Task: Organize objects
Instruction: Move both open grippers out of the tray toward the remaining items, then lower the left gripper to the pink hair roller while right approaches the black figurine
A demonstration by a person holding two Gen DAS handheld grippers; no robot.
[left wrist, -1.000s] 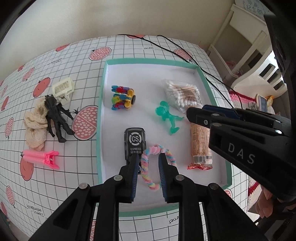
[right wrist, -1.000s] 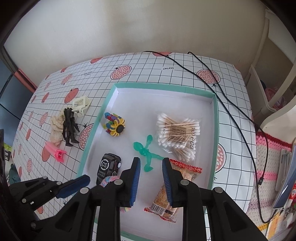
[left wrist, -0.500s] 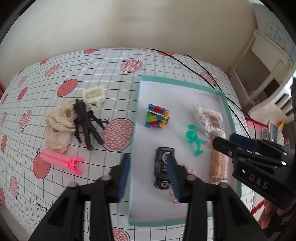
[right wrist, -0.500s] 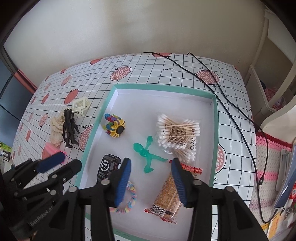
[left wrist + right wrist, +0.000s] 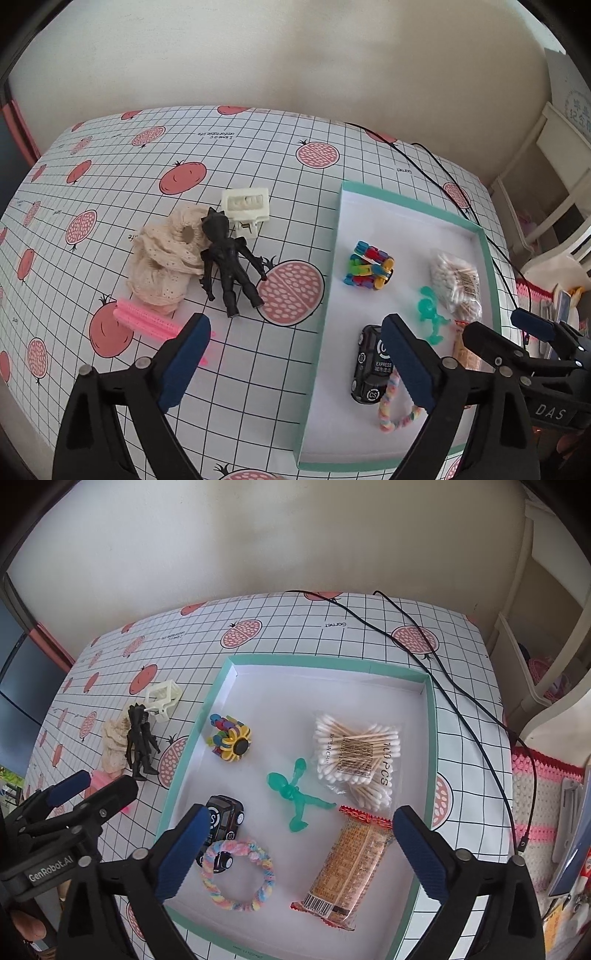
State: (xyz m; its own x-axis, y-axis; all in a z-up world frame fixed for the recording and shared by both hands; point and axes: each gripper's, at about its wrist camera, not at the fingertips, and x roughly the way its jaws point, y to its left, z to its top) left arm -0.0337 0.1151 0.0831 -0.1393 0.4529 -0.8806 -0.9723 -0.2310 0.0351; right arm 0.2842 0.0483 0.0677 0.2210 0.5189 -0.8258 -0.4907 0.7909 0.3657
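Both grippers, nearly closed a second ago, are opening wide and empty; left gripper (image 5: 295, 363) is swinging toward the black figure (image 5: 229, 264) outside the tray (image 5: 192, 746), seemingly next; right gripper (image 5: 297, 853) is hovering over the hair tie (image 5: 238, 875).

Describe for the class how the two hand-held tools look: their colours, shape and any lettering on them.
Both are built alike. The left tool and the right tool each have two black angular plastic arms joined with silver rivets, ending in dark blue ribbed pads. Seen from the other camera, the left tool's body reads "GenRobot.AI" in white, and the right tool's reads "DAS". No cable shows on either.
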